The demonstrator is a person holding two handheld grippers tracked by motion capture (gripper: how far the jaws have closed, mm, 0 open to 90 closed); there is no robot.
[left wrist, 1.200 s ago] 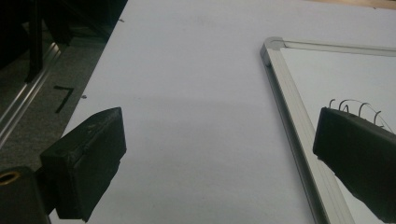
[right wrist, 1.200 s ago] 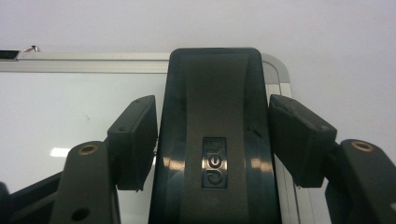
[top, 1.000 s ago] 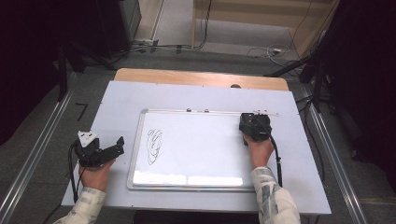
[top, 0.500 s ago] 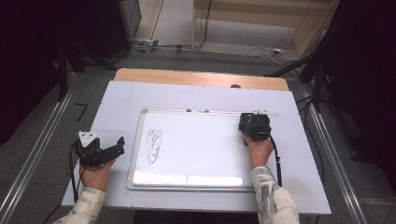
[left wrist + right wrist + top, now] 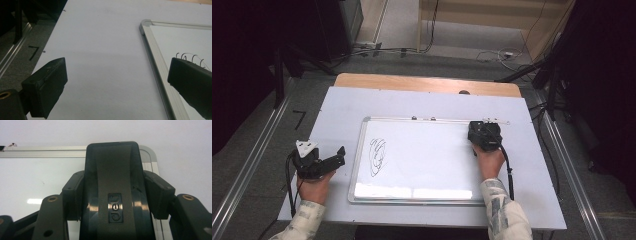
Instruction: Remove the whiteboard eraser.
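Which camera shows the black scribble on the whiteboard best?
The high view: the whole black scribble shows on the silver-framed whiteboard. The left gripper view catches just its top loops behind a jaw; in the right gripper view I can't make it out.

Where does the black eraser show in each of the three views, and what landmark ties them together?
High view: the eraser sits at the whiteboard's upper right corner, under the right gripper.
Left gripper view: not in it.
Right gripper view: centre, clamped between the jaws.
Shared landmark: the whiteboard's aluminium frame.

Left claw point(image 5: 339, 155) gapes wide; right claw point(image 5: 484, 131) has just been closing.
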